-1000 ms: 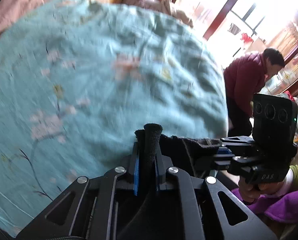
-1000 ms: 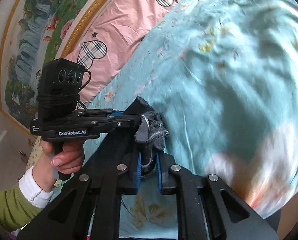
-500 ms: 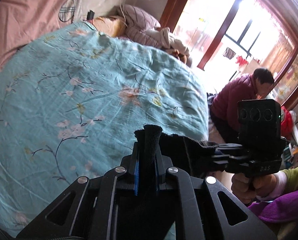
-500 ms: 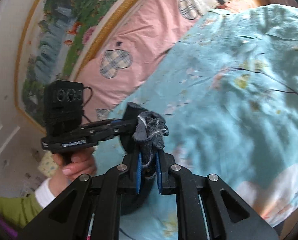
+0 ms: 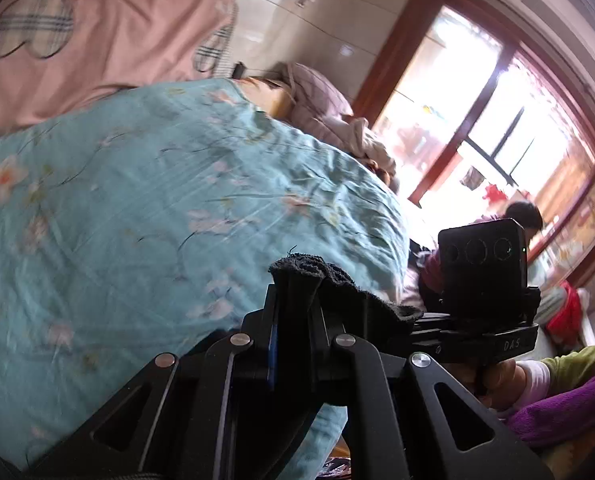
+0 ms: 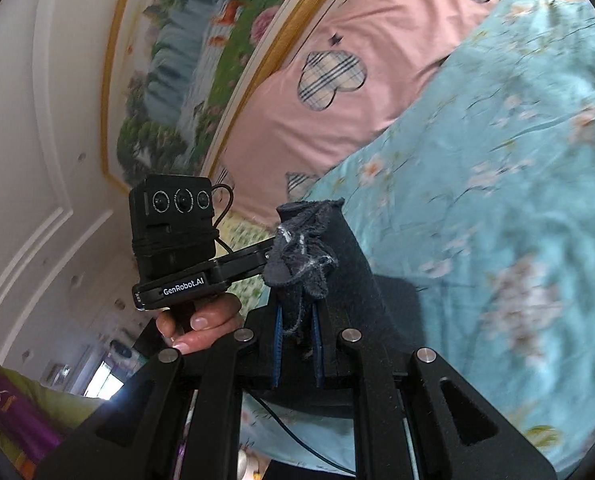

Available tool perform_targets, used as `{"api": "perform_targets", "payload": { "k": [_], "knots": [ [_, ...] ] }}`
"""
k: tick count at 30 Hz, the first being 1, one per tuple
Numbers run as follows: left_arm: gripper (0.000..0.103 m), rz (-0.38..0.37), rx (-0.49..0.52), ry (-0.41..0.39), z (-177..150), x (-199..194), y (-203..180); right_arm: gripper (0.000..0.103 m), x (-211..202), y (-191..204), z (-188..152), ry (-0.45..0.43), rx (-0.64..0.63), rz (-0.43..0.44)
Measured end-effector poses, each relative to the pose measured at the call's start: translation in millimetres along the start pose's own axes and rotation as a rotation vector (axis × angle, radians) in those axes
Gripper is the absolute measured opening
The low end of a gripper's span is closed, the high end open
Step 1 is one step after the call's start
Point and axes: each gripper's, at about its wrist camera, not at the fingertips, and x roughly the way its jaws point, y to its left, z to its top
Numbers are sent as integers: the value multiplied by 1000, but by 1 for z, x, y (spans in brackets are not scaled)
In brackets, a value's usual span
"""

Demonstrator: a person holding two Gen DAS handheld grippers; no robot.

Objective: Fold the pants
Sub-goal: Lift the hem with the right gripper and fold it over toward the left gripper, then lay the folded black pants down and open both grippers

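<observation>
**Both tongs pinching the dark pants above the bed**

While you hold the pants (image 5: pixel 329 280) up off the floral bedspread (image 5: pixel 137 220), each pair of tongs is clamped on a bunched edge of the dark fabric: the left tongs (image 5: pixel 295 280) bite a thick, fuzzy fold, and the right tongs (image 6: pixel 299 280) bite a crumpled, frayed-looking bit with pale threads showing. In the left wrist view the cloth runs from your left tongs across to the right gripper unit, so the garment seems to span the gap between your two hands.

Judging by the nap and the way it slumps over the fingers, the pants are soft, limp and fairly light; they will sag and swing rather than keep a shape. That fleecy surface should grip well in the pads, so slipping looks unlikely, but a small bunched pinch can pull loose if the cloth is jerked. For a neat fold, you are better off holding at two matching corners of one edge, kept level and taut.

Most of the pants are out of sight below both cameras, so you cannot tell which edge you hold, waistband or hem, or whether the legs hang aligned. Motion blur smears the bedspread, and the bright window (image 5: pixel 497 140) washes out the far corner where a person (image 5: pixel 521 216) stands.
</observation>
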Motion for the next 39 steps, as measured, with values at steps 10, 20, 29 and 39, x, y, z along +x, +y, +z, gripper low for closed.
{"api": "perform_targets", "payload": {
  "k": [10, 20, 29, 39],
  "knots": [
    [10, 40, -156, -40, -53, -22, 50, 14, 61, -4, -21, 122, 16, 10],
    [10, 56, -286, -45, -96, -21, 85, 16, 100, -12, -48, 227, 11, -51],
    [11, 56, -328, -55, -110, -22, 94, 16, 113, -9, -52, 264, -19, -102],
    [13, 106, -417, -52, -133, -35, 109, 48, 130, 17, -66, 337, -145, -132]
  ]
}}
